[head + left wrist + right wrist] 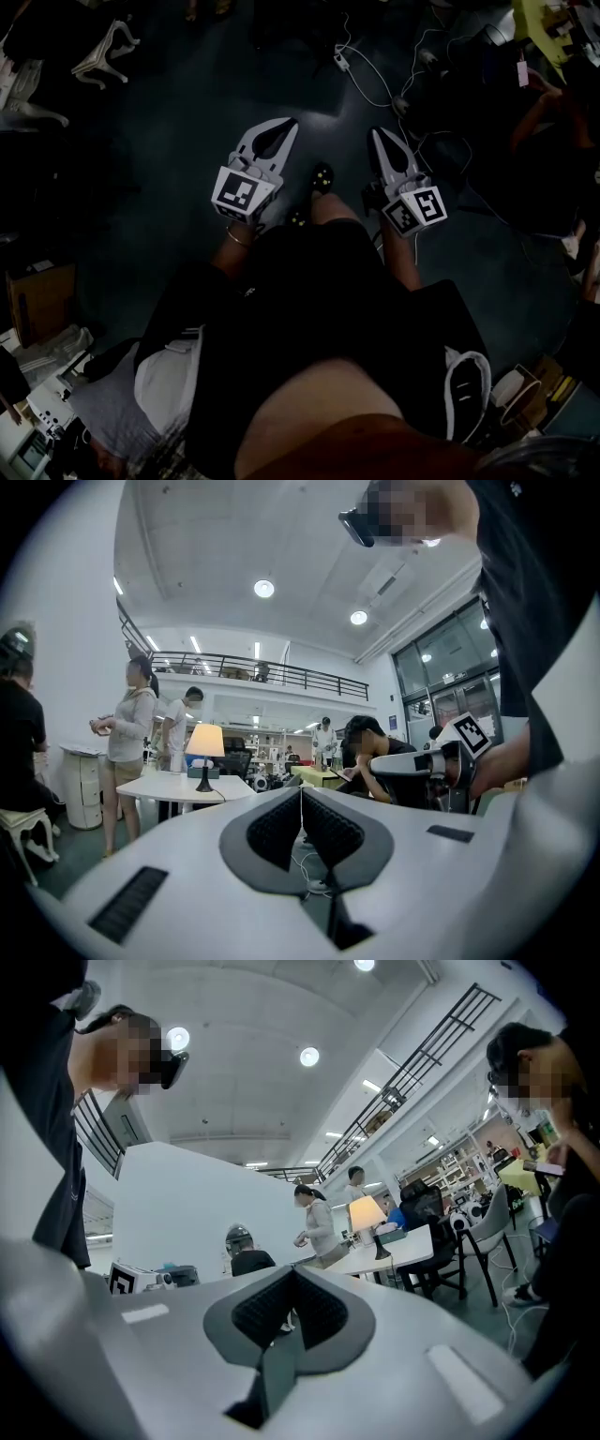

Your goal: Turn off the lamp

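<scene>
1. Well, head view: left gripper (286, 128) and right gripper (378, 136) point forward side by side.
2. Left gripper view: jaws pressed together, nothing between; the lit lamp (205, 750) stands on the white table (168, 787), well beyond.
3. Right gripper view: jaws pressed together, empty; lamp (367, 1213) on that table (394, 1253).

Head view very dim, perhaps underexposed; gripper views bright under ceiling lights (264, 589), fisheye-warped.

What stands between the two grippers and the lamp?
Nothing visible. The lit lamp stands on a white table some way off. The left gripper and right gripper roughly face it, both shut and empty.
</scene>
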The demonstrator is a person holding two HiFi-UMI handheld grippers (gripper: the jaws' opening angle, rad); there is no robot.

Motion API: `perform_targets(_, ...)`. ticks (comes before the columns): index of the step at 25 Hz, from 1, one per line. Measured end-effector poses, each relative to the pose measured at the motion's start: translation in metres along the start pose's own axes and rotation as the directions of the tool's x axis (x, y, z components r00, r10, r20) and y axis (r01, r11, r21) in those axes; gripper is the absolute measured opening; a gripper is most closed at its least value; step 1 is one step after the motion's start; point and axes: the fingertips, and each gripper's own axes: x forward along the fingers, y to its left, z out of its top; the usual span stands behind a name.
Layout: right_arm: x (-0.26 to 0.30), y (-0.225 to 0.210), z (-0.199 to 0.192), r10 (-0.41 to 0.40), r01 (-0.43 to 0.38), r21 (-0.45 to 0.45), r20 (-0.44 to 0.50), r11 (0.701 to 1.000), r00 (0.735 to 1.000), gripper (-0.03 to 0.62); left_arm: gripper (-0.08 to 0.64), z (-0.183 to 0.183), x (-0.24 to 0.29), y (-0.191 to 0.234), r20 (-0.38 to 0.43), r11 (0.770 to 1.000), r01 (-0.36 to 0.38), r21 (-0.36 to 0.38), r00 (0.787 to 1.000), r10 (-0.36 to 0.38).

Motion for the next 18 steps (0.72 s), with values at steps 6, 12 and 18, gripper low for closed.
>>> perform_targets(6,0.020,-0.021,-0.003,0.008,-0.008,-0.002,-0.027,1.000,1.000,0.002,0.008,0.003,0.017,0.012,0.001,1.000,-0.008,-0.008,1.000,0.008)
perform_targets(12,0.040,-0.048,0.003,0.049,-0.048,0.001,-0.013,0.999,0.999,0.001,0.008,0.003,0.047,0.030,-0.025,0.999,-0.031,0.010,0.999,0.031)
perform_targets(18,0.060,-0.085,0.021,0.067,-0.067,0.011,0.021,0.998,0.998,0.000,0.008,0.011,0.098,0.037,-0.028,1.000,-0.002,0.032,1.000,0.003)
